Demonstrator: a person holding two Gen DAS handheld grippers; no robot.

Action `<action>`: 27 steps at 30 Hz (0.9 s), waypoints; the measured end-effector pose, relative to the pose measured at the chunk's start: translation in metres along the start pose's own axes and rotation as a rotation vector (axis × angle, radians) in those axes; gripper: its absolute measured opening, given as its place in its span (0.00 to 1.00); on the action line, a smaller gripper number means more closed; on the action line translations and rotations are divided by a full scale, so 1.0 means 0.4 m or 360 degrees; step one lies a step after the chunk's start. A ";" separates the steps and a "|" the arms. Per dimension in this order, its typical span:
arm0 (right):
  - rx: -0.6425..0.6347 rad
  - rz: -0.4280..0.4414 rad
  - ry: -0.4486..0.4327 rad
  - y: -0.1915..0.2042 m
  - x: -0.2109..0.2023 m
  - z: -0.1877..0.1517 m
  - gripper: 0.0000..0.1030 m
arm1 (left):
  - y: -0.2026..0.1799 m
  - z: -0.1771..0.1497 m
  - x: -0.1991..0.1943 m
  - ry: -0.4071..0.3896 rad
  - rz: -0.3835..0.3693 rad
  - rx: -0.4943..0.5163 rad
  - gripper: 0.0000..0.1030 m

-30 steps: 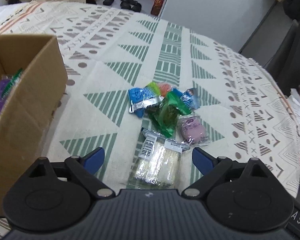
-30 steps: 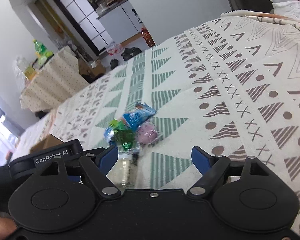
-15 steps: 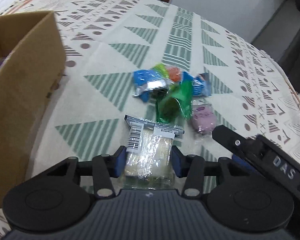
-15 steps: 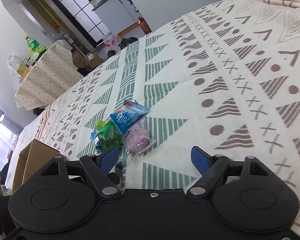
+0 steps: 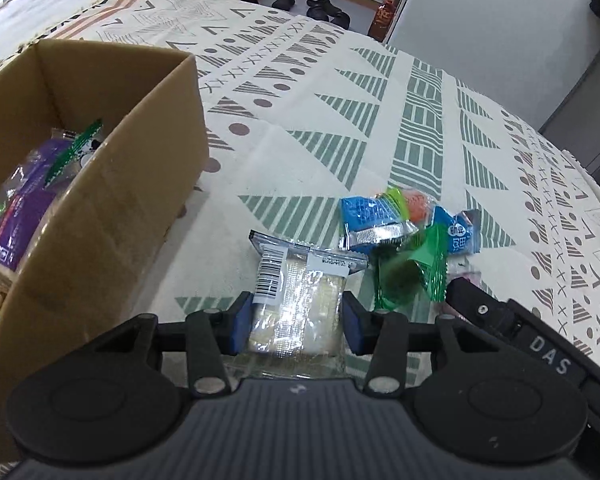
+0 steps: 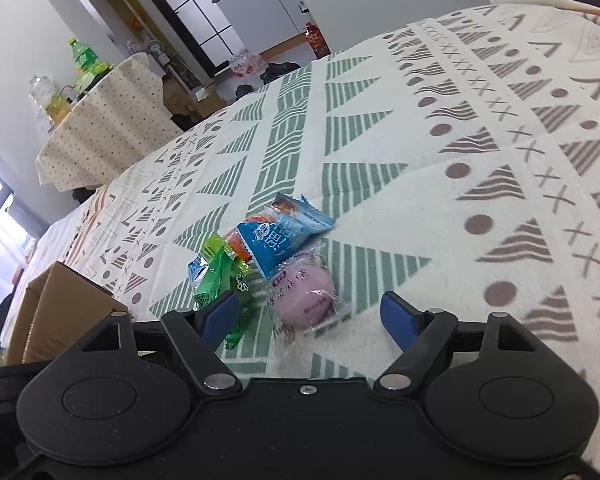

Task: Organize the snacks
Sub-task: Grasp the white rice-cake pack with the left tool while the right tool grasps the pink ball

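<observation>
Snack sorting on patterned table (image 5: 420, 92)

Left tool (image 5: 296, 322) clamped on clear biscuit pack (image 5: 300, 304) beside cardboard box (image 5: 112, 208); right tool (image 6: 314, 316) spread wide, closing slightly, pink bun packet (image 6: 304, 296) between its blue pads, untouched.

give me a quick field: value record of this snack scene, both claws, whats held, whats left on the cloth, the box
left claw: shut on the clear cracker pack, having just closed on it
right claw: open, jaws just narrowing a little, either side of the pink round snack, pads not touching it
loose on tablecloth: green packet, blue packet, second blue packet, orange snack
cardboard box: open, on the cloth to the left in the left wrist view, already holds purple packets
done so far: partly; the pile is still outside the box
</observation>
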State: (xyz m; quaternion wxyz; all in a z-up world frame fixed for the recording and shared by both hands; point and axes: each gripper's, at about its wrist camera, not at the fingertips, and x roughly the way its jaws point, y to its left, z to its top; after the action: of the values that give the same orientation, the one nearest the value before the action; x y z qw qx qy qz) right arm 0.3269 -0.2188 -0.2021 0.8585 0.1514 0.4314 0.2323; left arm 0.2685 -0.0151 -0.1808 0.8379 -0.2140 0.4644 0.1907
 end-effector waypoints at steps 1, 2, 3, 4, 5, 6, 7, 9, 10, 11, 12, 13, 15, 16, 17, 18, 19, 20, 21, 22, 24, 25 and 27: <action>-0.0020 -0.0010 -0.0006 0.005 0.003 0.001 0.73 | -0.001 0.000 0.001 0.0002 -0.0005 0.0002 0.44; -0.0036 -0.0013 -0.0009 0.010 0.007 0.001 0.70 | -0.002 0.001 0.002 0.0005 -0.0010 0.0003 0.44; -0.0046 -0.0012 -0.0008 0.013 0.011 0.002 0.70 | -0.002 0.001 0.003 0.0005 -0.0012 0.0004 0.44; -0.0054 -0.0016 -0.0009 0.016 0.015 0.002 0.69 | -0.002 0.001 0.003 0.0006 -0.0013 0.0003 0.44; -0.0067 -0.0026 -0.0010 0.019 0.019 0.003 0.67 | -0.002 0.002 0.002 0.0008 -0.0016 -0.0001 0.44; -0.0087 -0.0039 -0.0010 0.024 0.022 0.003 0.66 | -0.001 0.003 0.002 0.0012 -0.0019 -0.0007 0.44; -0.0112 -0.0049 -0.0008 0.030 0.026 0.003 0.61 | 0.001 0.004 0.000 0.0015 -0.0025 -0.0014 0.44; -0.0151 -0.0072 -0.0002 0.039 0.028 0.003 0.53 | 0.003 0.010 -0.006 0.0022 -0.0036 -0.0031 0.44; -0.0164 -0.0078 0.0003 0.040 0.028 0.001 0.45 | 0.003 0.013 -0.011 0.0022 -0.0045 -0.0036 0.44; -0.0171 -0.0080 0.0009 0.040 0.025 0.000 0.41 | 0.002 0.015 -0.016 0.0022 -0.0057 -0.0033 0.44; -0.0171 -0.0081 0.0009 0.039 0.022 -0.002 0.39 | -0.002 0.016 -0.021 0.0022 -0.0070 -0.0024 0.44; -0.0167 -0.0085 0.0010 0.039 0.017 -0.003 0.37 | -0.004 0.016 -0.027 0.0020 -0.0084 -0.0016 0.44; -0.0167 -0.0099 0.0009 0.045 0.005 -0.006 0.35 | -0.009 0.015 -0.041 0.0011 -0.0103 -0.0004 0.44; -0.0167 -0.0102 0.0002 0.050 -0.003 -0.007 0.33 | -0.010 0.014 -0.049 0.0006 -0.0111 -0.0001 0.44; -0.0167 -0.0095 -0.0012 0.054 -0.014 -0.008 0.31 | -0.010 0.014 -0.056 0.0000 -0.0119 0.0000 0.44; -0.0170 -0.0087 -0.0029 0.060 -0.028 -0.009 0.31 | -0.009 0.014 -0.065 -0.0003 -0.0126 -0.0001 0.44; -0.0174 -0.0083 -0.0045 0.065 -0.041 -0.009 0.27 | -0.008 0.014 -0.074 -0.0007 -0.0133 -0.0005 0.44; -0.0175 -0.0078 -0.0056 0.070 -0.054 -0.010 0.25 | -0.005 0.016 -0.083 -0.0013 -0.0144 -0.0010 0.44; -0.0173 -0.0074 -0.0064 0.072 -0.067 -0.012 0.25 | -0.004 0.017 -0.093 -0.0023 -0.0155 -0.0012 0.44; -0.0171 -0.0072 -0.0073 0.076 -0.078 -0.014 0.25 | -0.002 0.019 -0.103 -0.0036 -0.0163 -0.0011 0.44; -0.0174 -0.0078 -0.0088 0.079 -0.099 -0.018 0.24 | 0.002 0.023 -0.125 -0.0057 -0.0177 -0.0010 0.44; -0.0170 -0.0085 -0.0092 0.080 -0.106 -0.020 0.24 | 0.005 0.024 -0.135 -0.0064 -0.0186 -0.0015 0.44; -0.0150 -0.0090 -0.0095 0.081 -0.120 -0.021 0.23 | 0.011 0.029 -0.156 -0.0074 -0.0202 -0.0020 0.44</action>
State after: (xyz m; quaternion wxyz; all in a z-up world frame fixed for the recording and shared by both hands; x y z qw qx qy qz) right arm 0.2863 -0.2163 -0.1601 0.8834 0.1054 0.3982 0.2233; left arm 0.2434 -0.0130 -0.1223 0.8576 -0.2437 0.4291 0.1449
